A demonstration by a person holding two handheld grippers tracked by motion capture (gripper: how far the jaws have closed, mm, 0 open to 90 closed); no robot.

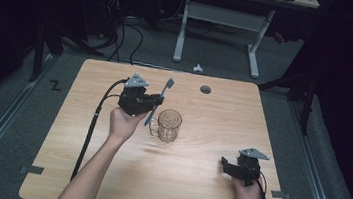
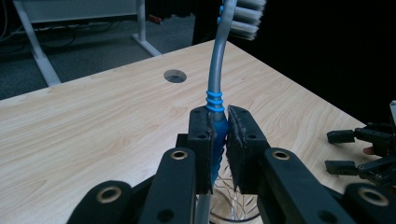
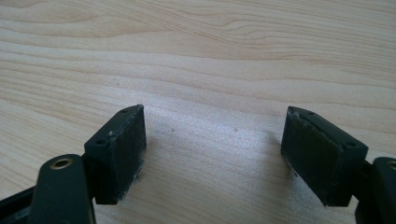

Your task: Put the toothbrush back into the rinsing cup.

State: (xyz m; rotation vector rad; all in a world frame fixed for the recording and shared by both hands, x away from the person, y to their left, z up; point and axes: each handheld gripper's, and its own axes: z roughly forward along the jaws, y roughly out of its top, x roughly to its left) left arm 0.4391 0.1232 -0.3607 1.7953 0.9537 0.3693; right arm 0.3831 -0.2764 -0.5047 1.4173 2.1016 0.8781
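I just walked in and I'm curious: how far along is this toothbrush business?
Done: the left gripper has the toothbrush clamped. In hand: it holds the brush above the glass mug. Left: probably standing it in the mug. The right gripper rests open.

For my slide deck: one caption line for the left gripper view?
Left gripper clamps a grey-and-blue toothbrush upright above a clear glass mug on the light wooden table.

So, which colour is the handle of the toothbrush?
The toothbrush has a grey handle with blue grip rings, held in the left gripper; clearest in the left gripper view.
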